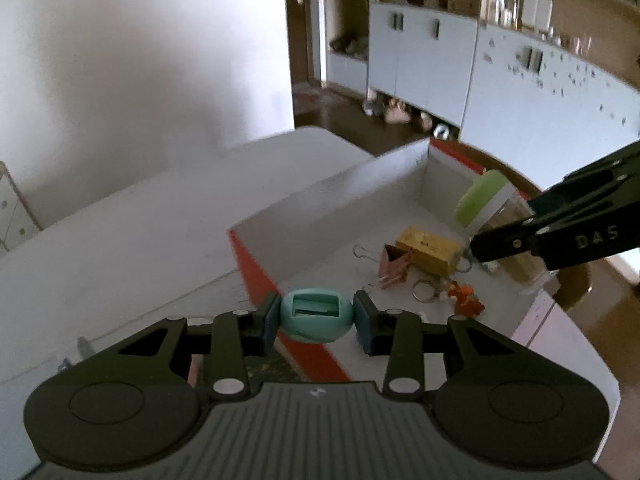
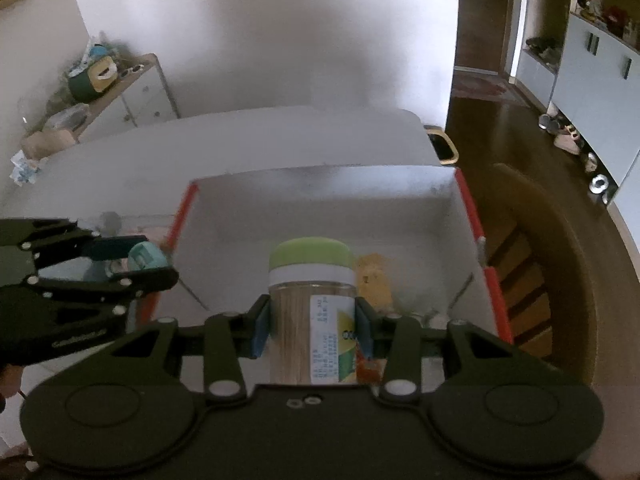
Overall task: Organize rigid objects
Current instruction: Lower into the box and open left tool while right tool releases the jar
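- We count one teal sharpener (image 1: 316,314), low centre in the left wrist view, clamped in the left gripper (image 1: 316,320) jaws.
- One green-lidded toothpick jar (image 2: 311,304), centre frame, clamped upright in the right gripper (image 2: 311,330) jaws.
- One red-edged white box (image 1: 344,196) on the bench (image 1: 120,248), holding one yellow box (image 1: 428,250), one pink binder clip (image 1: 394,266), one key ring (image 1: 425,292), one orange figure (image 1: 466,298).

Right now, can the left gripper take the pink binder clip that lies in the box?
Probably not yet. The left gripper is shut on a teal sharpener, so its jaws are full. The pink binder clip lies uncovered on the floor of the box; the path looks free.
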Demonstrator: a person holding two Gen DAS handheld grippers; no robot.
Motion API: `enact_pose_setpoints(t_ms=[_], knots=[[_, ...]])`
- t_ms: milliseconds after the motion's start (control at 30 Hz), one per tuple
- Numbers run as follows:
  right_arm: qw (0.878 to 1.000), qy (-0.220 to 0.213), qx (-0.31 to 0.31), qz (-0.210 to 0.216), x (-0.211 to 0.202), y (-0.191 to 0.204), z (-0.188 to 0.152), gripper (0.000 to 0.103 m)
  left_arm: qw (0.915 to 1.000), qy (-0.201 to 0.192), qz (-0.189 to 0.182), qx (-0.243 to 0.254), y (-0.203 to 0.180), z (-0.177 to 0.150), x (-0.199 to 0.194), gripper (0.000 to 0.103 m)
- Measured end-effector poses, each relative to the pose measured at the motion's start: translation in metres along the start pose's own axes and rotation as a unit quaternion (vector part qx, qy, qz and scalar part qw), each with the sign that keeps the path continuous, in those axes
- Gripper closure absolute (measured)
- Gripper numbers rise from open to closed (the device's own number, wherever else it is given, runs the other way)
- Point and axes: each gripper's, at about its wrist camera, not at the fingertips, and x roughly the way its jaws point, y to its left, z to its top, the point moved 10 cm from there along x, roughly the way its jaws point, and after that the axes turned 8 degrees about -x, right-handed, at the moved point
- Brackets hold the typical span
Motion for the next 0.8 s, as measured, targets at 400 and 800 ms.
enact_pose_setpoints(t_ms=[400,800], knots=[[0.999,0.036,-0.002,-0.007,0.032,-0.029,-0.022,0.061,0.9978,0.059,0.023,0.018,-0.035,0.022,0.077,0.065],[0.997,0.067,-0.022,-0.008,0.059,-0.027,-0.031,0.061,0.9881,0.121,0.079,0.052,-0.041,0.02,0.137,0.065]])
